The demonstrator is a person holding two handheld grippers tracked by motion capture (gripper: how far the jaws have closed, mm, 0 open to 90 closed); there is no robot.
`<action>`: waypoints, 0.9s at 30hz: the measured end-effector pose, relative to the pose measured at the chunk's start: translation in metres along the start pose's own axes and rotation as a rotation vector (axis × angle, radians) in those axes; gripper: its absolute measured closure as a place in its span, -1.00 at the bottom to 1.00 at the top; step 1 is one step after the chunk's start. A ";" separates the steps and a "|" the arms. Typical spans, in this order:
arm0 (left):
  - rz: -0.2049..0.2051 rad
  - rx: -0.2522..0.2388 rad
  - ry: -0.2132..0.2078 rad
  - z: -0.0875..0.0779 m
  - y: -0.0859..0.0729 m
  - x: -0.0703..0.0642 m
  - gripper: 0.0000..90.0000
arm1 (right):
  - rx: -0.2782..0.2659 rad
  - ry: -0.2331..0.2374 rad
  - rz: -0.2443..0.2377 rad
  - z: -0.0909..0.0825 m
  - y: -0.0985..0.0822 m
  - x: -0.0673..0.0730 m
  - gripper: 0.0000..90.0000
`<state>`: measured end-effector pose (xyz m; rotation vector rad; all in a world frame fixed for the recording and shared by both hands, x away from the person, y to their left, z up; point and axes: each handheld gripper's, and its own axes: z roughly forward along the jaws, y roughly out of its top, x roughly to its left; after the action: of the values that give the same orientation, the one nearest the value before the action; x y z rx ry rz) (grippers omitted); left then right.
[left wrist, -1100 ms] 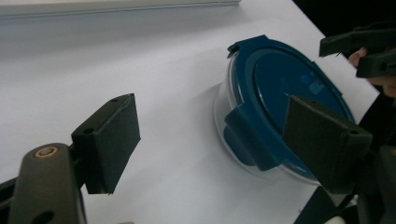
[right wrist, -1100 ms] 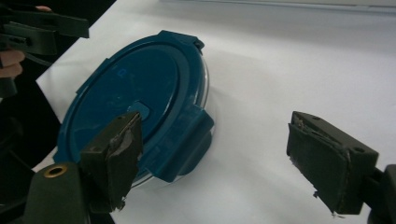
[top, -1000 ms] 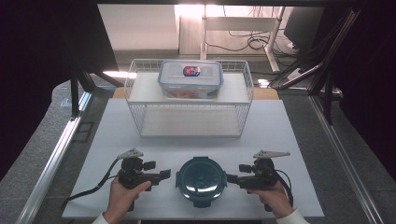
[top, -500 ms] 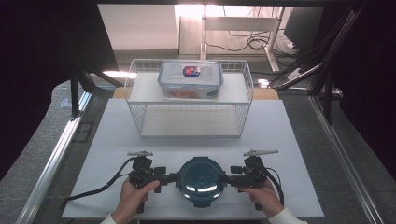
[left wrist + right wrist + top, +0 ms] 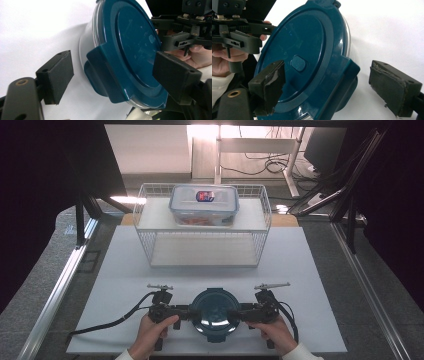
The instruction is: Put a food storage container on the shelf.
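- The round container with the dark blue lid sits low in the middle of the high view, on the white bench, between the two claws.
- Its lid looks like hard, glossy plastic over a clear bowl: stiff, probably light, and likely slippery on the smooth top. The side latch tab and the matching tab opposite it look like the best places to take hold.
- The left claw, at the container's left in the high view, has just been closing a little; its jaws stand wide, one on each side of the latch tab, and neither pad presses on it.
- The right claw mirrors it from the other side, jaws spread around its tab, with a clear gap at the far pad.
- The bench top is plain, flat and white, and should let the container slide if pushed from one side alone.
- Higher in the frame stands a white wire basket, with a rectangular lidded box on its upper shelf.
- Beyond are dark curtains, a metal frame and a grey floor.
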<state>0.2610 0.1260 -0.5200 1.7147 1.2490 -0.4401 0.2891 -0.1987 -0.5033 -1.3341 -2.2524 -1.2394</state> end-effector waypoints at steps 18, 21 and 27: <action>-0.051 0.019 -0.030 0.003 -0.001 0.000 -0.25 | 0.010 0.092 0.128 0.000 -0.003 -0.005 -0.27; -0.050 0.009 -0.022 0.001 -0.002 -0.002 -0.22 | -0.005 0.088 0.124 -0.003 -0.003 -0.003 -0.21; -0.033 -0.018 -0.007 -0.003 -0.004 -0.007 -0.16 | -0.044 0.075 0.091 -0.009 -0.003 0.004 -0.09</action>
<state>0.2537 0.1251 -0.5152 1.6786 1.2736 -0.4529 0.2829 -0.2037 -0.4974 -1.3659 -2.1015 -1.2927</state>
